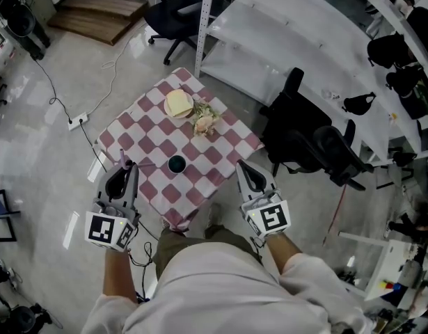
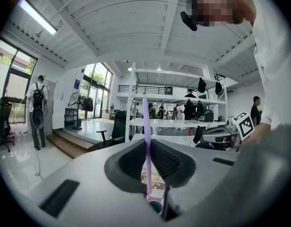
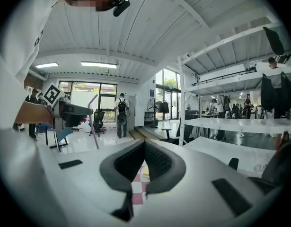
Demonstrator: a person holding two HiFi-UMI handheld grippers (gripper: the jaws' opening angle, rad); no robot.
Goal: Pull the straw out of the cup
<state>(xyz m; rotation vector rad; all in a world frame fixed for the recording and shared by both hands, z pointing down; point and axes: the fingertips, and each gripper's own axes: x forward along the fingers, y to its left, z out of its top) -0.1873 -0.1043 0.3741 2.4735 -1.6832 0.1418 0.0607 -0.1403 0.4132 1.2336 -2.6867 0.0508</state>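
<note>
My left gripper (image 1: 123, 167) has its 2 jaws pinched narrow on the purple straw (image 2: 145, 136), which stands upright between them, clear of the dark cup (image 1: 176, 163). The cup sits on the checkered tablecloth (image 1: 227, 141), near its front edge. My right gripper (image 1: 243, 168) hangs beside the table, jaws together and empty.

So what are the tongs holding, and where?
The left tongs pinch the purple straw near its lower end, with most of it sticking up. The right tongs hold nothing.
</note>
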